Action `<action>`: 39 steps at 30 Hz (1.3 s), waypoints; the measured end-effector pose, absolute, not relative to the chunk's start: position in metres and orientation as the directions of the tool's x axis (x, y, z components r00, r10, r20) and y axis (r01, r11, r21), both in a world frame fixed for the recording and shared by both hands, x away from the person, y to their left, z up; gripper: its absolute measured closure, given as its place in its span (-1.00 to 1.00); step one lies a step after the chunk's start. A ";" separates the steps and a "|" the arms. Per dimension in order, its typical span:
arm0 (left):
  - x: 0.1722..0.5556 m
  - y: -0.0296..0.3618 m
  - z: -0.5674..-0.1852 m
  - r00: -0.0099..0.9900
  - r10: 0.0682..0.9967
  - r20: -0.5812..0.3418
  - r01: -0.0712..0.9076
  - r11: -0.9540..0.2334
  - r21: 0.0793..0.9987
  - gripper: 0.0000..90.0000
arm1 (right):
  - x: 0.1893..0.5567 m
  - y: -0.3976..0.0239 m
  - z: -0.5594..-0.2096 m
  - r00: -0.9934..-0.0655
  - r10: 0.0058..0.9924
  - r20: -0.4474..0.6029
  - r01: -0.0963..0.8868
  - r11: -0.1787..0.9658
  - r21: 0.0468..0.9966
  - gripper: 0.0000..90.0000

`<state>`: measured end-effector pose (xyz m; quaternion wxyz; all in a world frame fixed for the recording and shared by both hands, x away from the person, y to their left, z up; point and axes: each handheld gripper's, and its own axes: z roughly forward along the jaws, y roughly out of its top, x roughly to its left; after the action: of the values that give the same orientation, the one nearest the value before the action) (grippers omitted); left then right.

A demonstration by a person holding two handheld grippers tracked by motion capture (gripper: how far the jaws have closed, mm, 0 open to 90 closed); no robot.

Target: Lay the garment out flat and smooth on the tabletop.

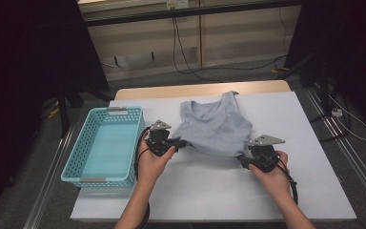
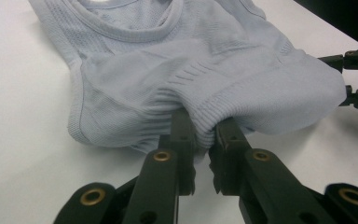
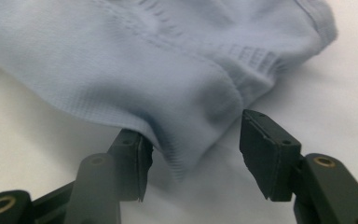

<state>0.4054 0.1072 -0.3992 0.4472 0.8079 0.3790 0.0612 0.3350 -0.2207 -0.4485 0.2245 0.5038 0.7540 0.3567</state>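
Ribbed grey knit vest (image 1: 215,125) bunches softly on smooth white table (image 1: 314,157).

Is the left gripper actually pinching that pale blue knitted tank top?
Touching. In the left gripper view, the left gripper has its black jaws closed on a bunched fold of the pale blue knitted tank top's ribbed hem.

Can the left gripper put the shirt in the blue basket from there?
Probably yes. The left gripper is pinching the tank top's hem, and the blue basket sits open beside that hand with nothing between.
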 end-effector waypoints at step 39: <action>0.407 0.093 -0.406 0.725 0.641 -0.251 0.560 -0.336 0.757 0.80 | 0.324 -0.236 -0.450 -0.371 0.927 0.057 0.615 0.199 0.763 0.57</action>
<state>0.4074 0.0926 -0.4058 0.4431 0.8162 0.3681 0.0459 0.3244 -0.2358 -0.4505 0.2147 0.5183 0.7440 0.3630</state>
